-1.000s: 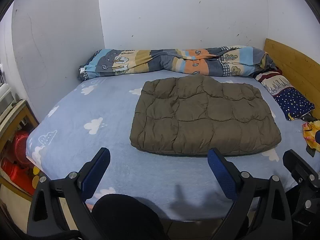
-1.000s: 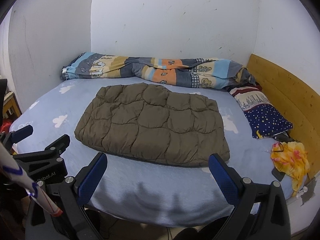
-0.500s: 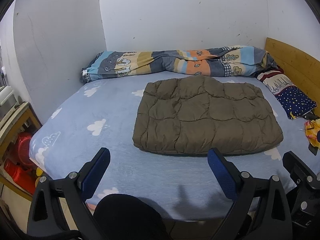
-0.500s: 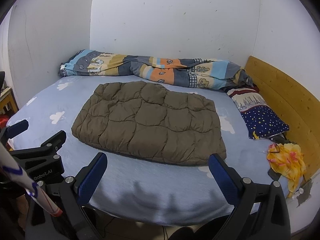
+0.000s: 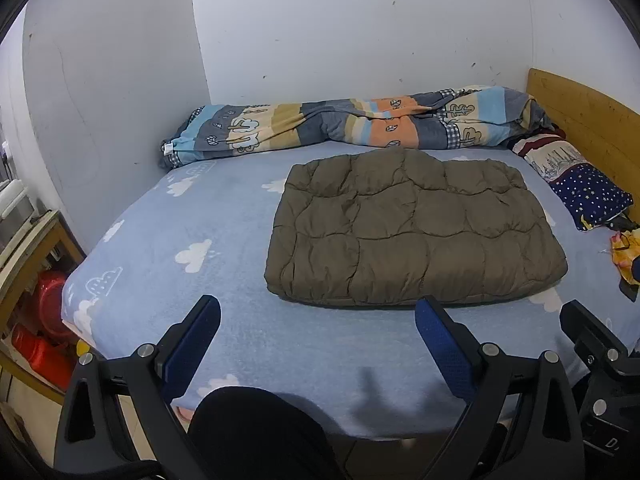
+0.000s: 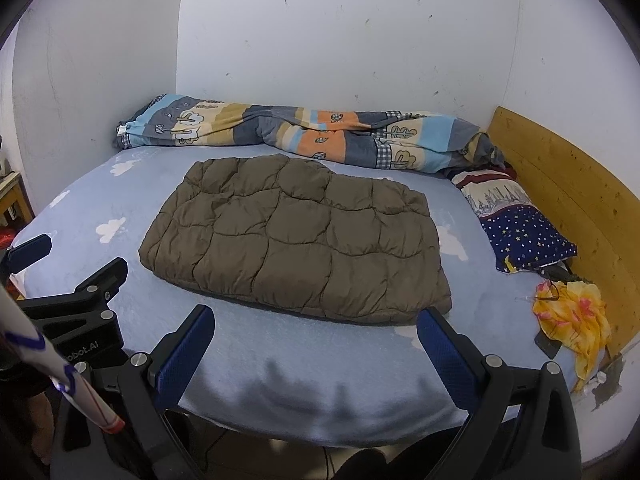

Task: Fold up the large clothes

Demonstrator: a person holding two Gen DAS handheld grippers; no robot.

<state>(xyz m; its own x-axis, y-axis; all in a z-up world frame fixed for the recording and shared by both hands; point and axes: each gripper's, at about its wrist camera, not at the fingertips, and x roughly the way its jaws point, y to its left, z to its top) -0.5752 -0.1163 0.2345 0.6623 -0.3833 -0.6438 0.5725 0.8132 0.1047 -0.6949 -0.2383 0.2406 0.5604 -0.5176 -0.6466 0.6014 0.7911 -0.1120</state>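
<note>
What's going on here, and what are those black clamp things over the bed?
A person holds two hand-held grippers. The left gripper and right gripper are both open and hold nothing. The brown quilted jacket lies folded flat on the blue bed sheet, apart from both.

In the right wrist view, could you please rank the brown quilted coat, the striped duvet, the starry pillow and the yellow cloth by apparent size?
1. Brown quilted coat
2. Striped duvet, though farther away, so possibly larger
3. Starry pillow
4. Yellow cloth
</note>
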